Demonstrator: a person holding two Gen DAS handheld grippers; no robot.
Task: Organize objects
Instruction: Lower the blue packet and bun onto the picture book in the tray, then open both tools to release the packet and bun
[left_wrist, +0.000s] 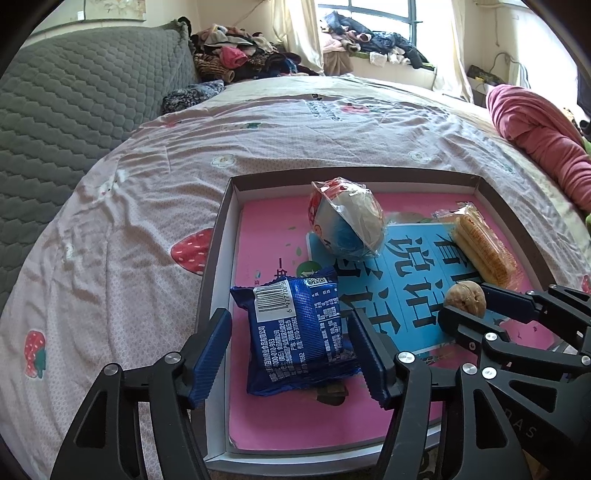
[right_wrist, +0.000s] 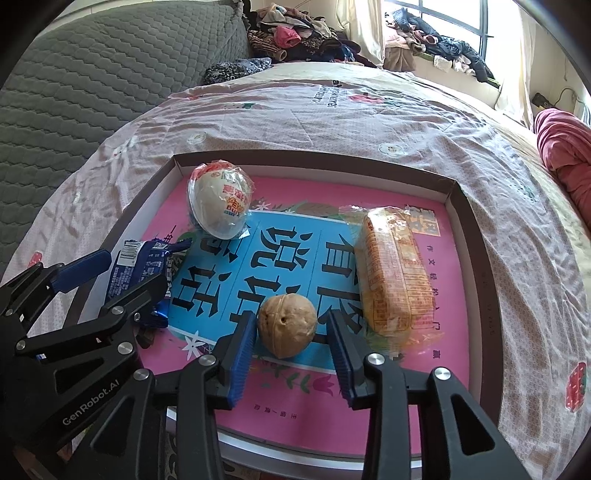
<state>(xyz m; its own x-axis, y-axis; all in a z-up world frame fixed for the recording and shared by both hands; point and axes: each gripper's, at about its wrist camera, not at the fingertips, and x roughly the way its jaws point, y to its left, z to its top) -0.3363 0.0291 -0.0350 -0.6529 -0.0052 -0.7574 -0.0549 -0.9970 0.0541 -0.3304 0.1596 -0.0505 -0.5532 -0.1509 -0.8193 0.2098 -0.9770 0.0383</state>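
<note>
A: Jaw status?

B: My left gripper (left_wrist: 288, 354) is spread around the blue foil snack packet (left_wrist: 299, 332), no contact. My right gripper (right_wrist: 291, 354) is spread around the round tan walnut (right_wrist: 286, 325).

A: Where?

B: Both in the shallow grey cardboard box lid (right_wrist: 493, 280); packet at 9 o'clock of the walnut.

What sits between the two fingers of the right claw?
The round tan walnut, resting on the pink and blue book cover inside the shallow cardboard box. The right claw is open around it; the right wrist view shows this best.
</note>
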